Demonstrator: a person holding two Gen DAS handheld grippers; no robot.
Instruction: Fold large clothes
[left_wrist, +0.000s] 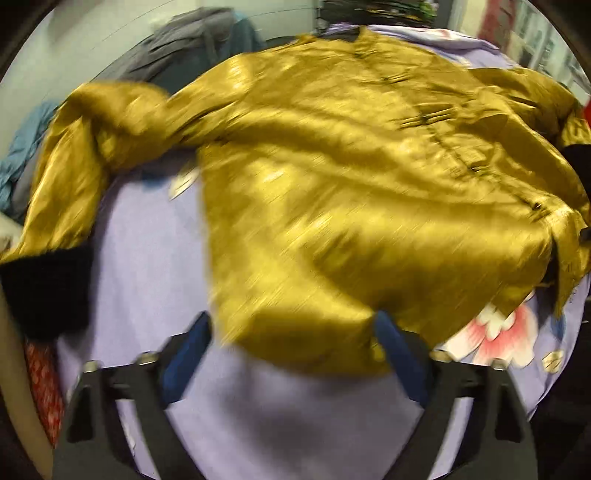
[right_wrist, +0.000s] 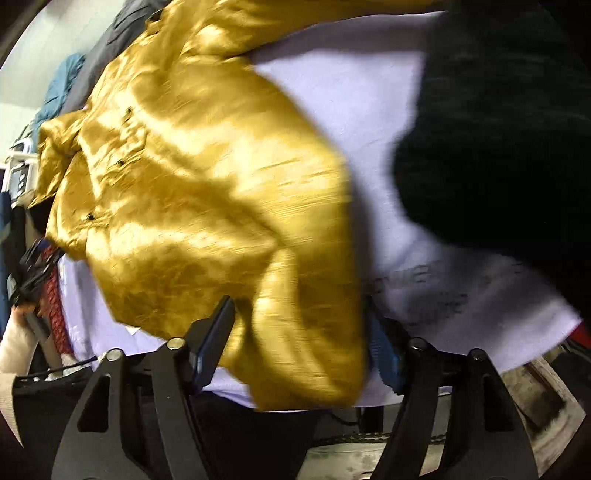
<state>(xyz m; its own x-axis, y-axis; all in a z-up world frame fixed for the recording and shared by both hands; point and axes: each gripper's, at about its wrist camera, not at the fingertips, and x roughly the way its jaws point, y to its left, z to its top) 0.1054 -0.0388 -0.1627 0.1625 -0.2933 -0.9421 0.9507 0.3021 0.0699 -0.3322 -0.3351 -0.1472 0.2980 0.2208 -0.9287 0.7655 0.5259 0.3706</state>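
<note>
A shiny gold satin shirt (left_wrist: 332, 177) with a buttoned front lies spread on a lilac bedsheet (left_wrist: 147, 258). Its left sleeve (left_wrist: 74, 158) trails toward the bed's left edge. My left gripper (left_wrist: 291, 332) is open, its blue pads on either side of the shirt's near hem. In the right wrist view the same shirt (right_wrist: 192, 177) lies on the sheet (right_wrist: 332, 92). My right gripper (right_wrist: 299, 314) is open, with a fold of the shirt's hem lying between the spread fingers. Both views are motion-blurred.
A black fuzzy garment (right_wrist: 498, 129) lies on the sheet at the right and shows at the left edge of the left wrist view (left_wrist: 44, 291). Grey and teal clothes (left_wrist: 192, 44) are piled at the back. The sheet has a pink flower print (left_wrist: 495, 332).
</note>
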